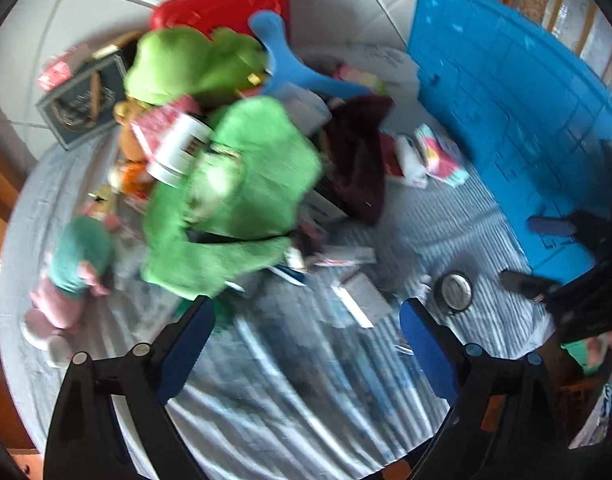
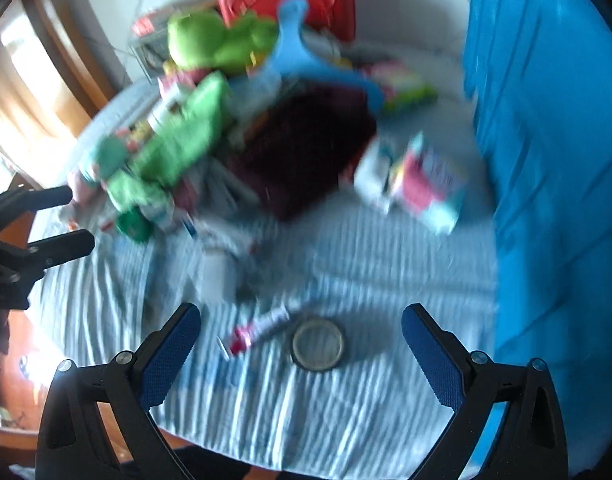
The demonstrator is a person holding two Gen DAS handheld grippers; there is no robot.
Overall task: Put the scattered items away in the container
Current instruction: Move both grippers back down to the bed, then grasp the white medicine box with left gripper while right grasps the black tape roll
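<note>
Left gripper (image 1: 307,316) angled steeply downward, blue-padded fingers (image 1: 188,344) spread wide, nothing between them, right gripper (image 2: 302,320) likewise angled down, jaws wide apart and empty, each gripper visible at the edge of the other's view

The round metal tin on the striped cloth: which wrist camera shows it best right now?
The right wrist view: the round metal tin lies close, whole, between the open right gripper fingers. The left wrist view shows it smaller and off to the side, beyond the left gripper, near the blue container.

Toy pile (image 1: 234,152) (green plush uppermost), blue container (image 1: 505,120) beside
</note>
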